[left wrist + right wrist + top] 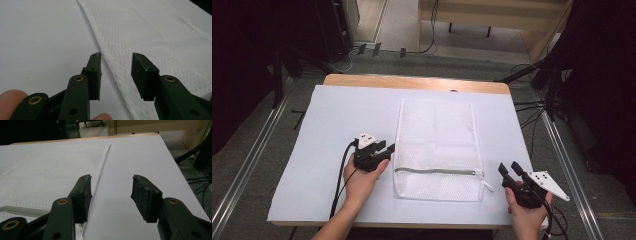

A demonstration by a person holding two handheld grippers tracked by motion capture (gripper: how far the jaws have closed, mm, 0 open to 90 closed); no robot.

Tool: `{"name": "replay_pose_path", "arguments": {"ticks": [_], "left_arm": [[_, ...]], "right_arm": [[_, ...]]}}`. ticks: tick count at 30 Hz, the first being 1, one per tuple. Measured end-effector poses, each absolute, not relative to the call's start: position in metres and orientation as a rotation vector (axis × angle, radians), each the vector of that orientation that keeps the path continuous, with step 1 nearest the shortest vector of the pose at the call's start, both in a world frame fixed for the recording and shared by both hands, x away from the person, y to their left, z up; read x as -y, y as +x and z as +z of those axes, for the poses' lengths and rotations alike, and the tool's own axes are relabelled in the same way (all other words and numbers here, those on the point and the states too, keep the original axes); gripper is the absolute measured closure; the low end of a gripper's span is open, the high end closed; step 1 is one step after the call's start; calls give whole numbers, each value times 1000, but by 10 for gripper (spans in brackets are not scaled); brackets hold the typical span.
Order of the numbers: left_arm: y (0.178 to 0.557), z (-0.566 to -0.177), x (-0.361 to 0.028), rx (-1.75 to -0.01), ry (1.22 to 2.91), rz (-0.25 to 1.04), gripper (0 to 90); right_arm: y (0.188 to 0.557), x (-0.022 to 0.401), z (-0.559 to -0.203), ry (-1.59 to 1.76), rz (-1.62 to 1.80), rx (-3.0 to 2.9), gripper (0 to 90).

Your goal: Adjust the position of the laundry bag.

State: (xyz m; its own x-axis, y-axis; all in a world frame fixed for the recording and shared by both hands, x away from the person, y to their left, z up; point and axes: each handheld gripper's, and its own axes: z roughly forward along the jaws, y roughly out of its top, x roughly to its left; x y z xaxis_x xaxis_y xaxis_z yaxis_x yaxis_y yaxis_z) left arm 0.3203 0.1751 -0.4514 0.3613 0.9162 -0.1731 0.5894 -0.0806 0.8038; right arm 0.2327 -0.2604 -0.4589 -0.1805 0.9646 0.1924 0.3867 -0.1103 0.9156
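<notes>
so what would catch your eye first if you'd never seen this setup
A white mesh laundry bag lies flat mid-table on the white sheet, its grey zipper running across near the person's end. The left gripper sits at the bag's left edge, jaws open; the right gripper waits apart, open.

A white sheet [337,125] covers most of the surface [412,81], whose wooden far edge stays bare. Grey floor [257,165] lies on both sides, with a metal rail [242,170] along the left and another [569,175] along the right. Black cables [532,107] trail on the floor at the far right.
</notes>
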Motion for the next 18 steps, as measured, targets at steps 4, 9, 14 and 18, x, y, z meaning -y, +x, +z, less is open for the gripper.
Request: {"name": "replay_pose_path", "arguments": {"ticks": [4, 9, 14, 18], "left_arm": [[333, -456, -169, -1368, 1803, 512, 653], [347, -456, -165, -1387, 1776, 493, 685], [356, -455, -157, -1391, 1799, 462, 695], [361, -459, -155, -1421, 1807, 471, 694]], "right_arm": [[232, 262, -460, 1512, 1283, -1586, 502], [232, 261, -460, 1500, 1291, -1596, 498], [233, 260, -460, 1503, 1290, -1604, 498], [233, 261, -460, 1496, 1289, -1605, 497]]}}
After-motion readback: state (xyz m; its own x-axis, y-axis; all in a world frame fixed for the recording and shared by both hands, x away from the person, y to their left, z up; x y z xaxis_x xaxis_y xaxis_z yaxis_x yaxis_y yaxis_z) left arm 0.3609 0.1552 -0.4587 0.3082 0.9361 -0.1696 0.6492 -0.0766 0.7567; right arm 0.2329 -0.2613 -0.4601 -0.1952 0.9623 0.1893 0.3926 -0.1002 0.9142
